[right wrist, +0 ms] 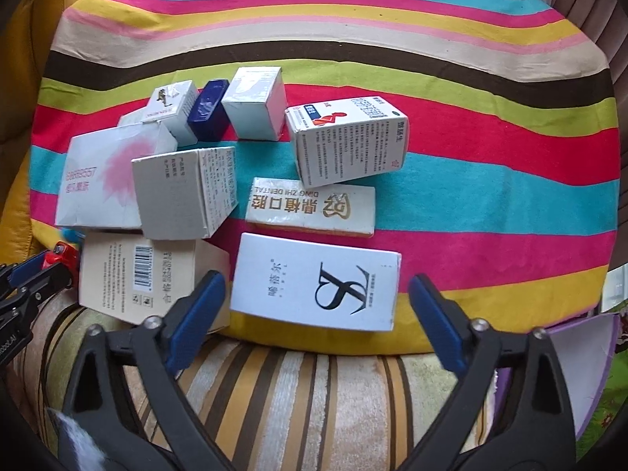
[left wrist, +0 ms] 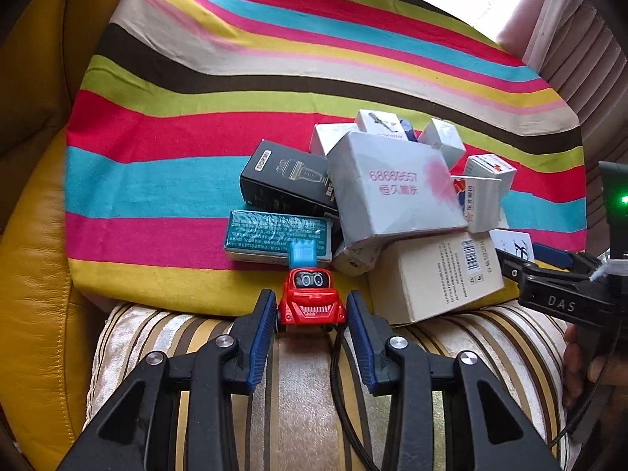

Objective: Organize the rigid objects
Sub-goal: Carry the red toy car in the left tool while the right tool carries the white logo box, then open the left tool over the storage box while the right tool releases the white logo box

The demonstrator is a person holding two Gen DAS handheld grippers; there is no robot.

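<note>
Left gripper [left wrist: 310, 314] jaws sit narrow around the red toy car [left wrist: 311, 301] at the striped cloth's [left wrist: 196, 125] front edge, right gripper [right wrist: 314, 306] wide over the white box [right wrist: 316, 282], so I'd squeeze square on the car's sides before lifting.

The red toy car [left wrist: 312, 302] shows only its front in the left wrist view, its rear wheels behind the blue pads; in the right wrist view, at nine o'clock, only a sliver of it shows. The cream box [left wrist: 435, 278] is partly buried under the grey box [left wrist: 392, 192], and small boxes behind the pile are mostly hidden. At four o'clock, a hand [left wrist: 585, 369] is cut off by the frame edge.
</note>
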